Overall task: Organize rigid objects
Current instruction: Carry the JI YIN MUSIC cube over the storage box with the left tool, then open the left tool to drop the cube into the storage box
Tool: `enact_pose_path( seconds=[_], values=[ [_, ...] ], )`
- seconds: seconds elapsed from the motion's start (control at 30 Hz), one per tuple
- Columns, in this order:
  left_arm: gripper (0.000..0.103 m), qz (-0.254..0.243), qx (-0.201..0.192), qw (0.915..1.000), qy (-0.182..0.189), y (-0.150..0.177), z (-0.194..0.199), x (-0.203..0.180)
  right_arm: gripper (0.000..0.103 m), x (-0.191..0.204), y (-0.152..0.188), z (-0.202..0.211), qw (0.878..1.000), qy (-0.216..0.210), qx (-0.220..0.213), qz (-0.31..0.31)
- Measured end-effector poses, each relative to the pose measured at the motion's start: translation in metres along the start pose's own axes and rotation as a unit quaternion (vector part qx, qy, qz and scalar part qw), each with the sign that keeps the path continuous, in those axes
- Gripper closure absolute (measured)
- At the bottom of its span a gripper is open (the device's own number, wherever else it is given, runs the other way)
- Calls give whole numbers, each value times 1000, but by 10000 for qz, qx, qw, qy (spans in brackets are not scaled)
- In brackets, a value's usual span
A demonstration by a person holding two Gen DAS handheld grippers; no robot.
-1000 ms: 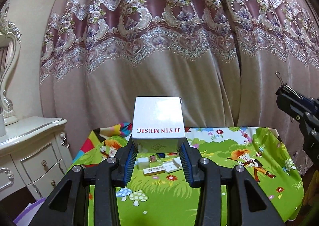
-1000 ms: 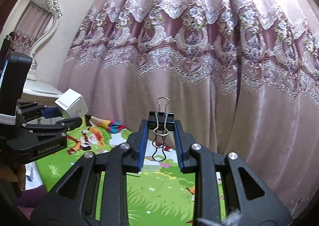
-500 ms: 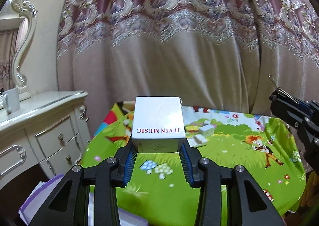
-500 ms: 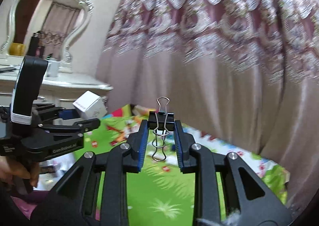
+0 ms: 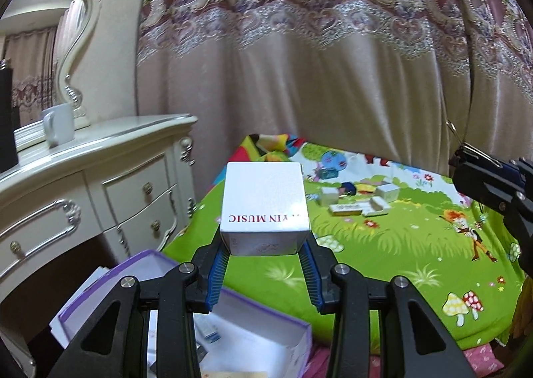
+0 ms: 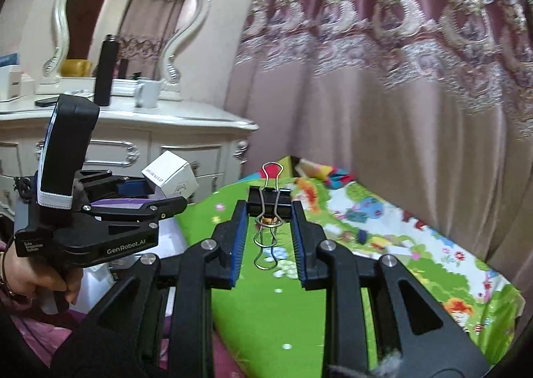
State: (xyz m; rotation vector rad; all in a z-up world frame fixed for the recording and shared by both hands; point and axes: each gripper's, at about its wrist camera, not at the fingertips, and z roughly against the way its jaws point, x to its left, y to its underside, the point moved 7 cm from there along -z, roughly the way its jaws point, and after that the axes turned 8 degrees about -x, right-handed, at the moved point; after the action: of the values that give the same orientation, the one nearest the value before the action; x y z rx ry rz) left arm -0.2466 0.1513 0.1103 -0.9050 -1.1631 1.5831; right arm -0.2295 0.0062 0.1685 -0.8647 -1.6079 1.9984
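One white cube box (image 5: 265, 208), lettered "MUSIC" in red, is clamped by the left gripper (image 5: 265, 273) above the purple-rimmed box (image 5: 186, 324); one black binder clip (image 6: 269, 200) is pinched by the right gripper (image 6: 268, 241).

Purple-rimmed storage box (image 5: 186, 328): largely hidden behind the left gripper (image 5: 265, 273), contents too blurred to identify. White carton (image 5: 265, 208): printed lettering partly washed out by glare, underside concealed between the fingers. Small items (image 5: 356, 201) on the cartoon-print cloth (image 5: 399, 251): too small to name; the right gripper (image 5: 493, 191) is cut off by the left wrist view's right edge.
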Motion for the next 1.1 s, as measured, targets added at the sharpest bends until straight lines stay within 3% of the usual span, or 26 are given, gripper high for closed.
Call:
enact_pose_path(
  seconds=[0.3, 0.6, 0.9, 1.1],
  values=[
    [60, 141, 408, 9983, -393, 28, 0, 41, 74, 47, 9, -33, 9958, -778, 425, 207],
    [60, 638, 1227, 9873, -780, 66, -17, 94, 74, 101, 25, -59, 9835, -1527, 799, 543],
    [60, 857, 1781, 9736, -1141, 100, -22, 135, 74, 151, 64, -91, 9613, -2223, 1417, 804],
    [60, 934, 2186, 9618, -1358, 123, -29, 154, 74, 177, 98, -115, 9401, -2666, 1981, 768]
  ],
)
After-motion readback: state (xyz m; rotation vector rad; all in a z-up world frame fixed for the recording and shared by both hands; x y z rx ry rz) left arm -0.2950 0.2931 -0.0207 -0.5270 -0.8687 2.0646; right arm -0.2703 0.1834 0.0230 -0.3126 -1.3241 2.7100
